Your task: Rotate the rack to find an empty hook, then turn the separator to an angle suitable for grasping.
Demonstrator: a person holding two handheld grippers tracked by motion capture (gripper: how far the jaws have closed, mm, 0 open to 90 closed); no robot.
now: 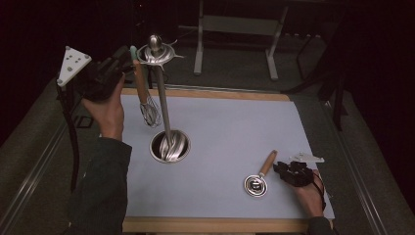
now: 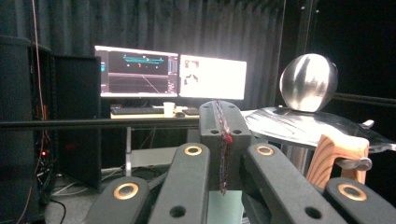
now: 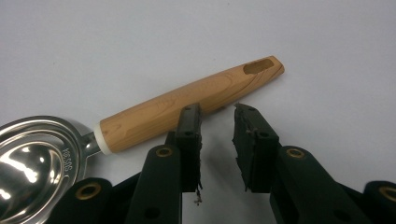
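Observation:
A metal utensil stand (image 1: 164,105) rises from a round base (image 1: 169,146) to a disc with a ball (image 2: 308,81) on top. From that disc hangs a whisk (image 1: 151,113) by its wooden handle (image 2: 336,156). My left gripper (image 1: 128,61) is raised beside the disc, left of the handle, its jaws shut together on nothing (image 2: 219,140). A steel scoop (image 1: 256,185) with a wooden handle (image 3: 187,105) lies on the white mat at the front right. My right gripper (image 3: 217,114) is open, low over the mat, its tips at the handle's near side (image 1: 280,168).
The white mat (image 1: 230,127) covers a wooden-edged table. A metal frame (image 1: 235,29) stands on the floor behind it. Two lit monitors (image 2: 173,77) on a desk show far beyond the left gripper. A black cable (image 1: 73,142) hangs at the table's left.

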